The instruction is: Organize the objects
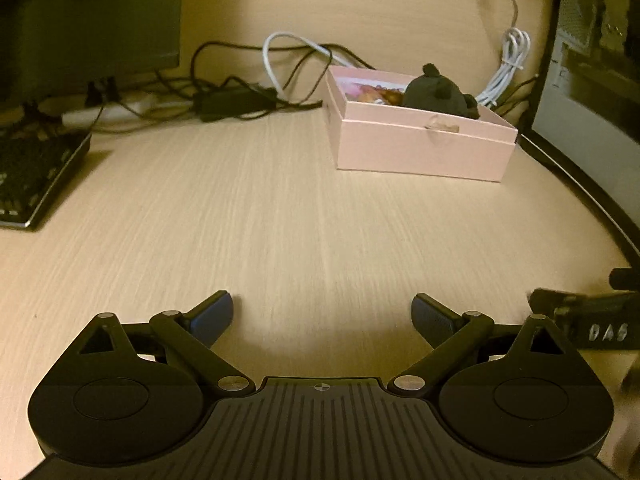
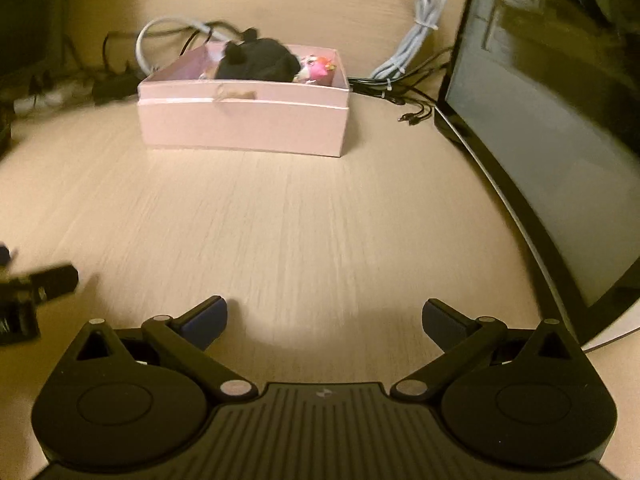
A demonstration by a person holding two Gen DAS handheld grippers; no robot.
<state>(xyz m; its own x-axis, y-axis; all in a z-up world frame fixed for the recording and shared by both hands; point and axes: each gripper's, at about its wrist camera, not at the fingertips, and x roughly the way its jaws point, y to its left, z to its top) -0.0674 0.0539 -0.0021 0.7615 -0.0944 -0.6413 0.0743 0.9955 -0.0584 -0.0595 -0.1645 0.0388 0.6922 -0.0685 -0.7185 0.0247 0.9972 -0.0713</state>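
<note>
I am hovering both tongs, the left gripper (image 1: 322,314) and right gripper (image 2: 324,318), spread wide and pinching nothing, over the bare wooden desk (image 1: 260,208), while the pink box (image 2: 244,128) is holding a black plush toy (image 2: 258,64) at upper center.

Black left gripper (image 1: 322,314) and right gripper (image 2: 324,318), blue-padded fingers (image 1: 212,316), silver pivot screws.

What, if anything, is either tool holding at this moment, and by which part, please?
Nothing is held. The left tool and the right tool both stand open over bare desk; the toys sit in the pink box.
</note>
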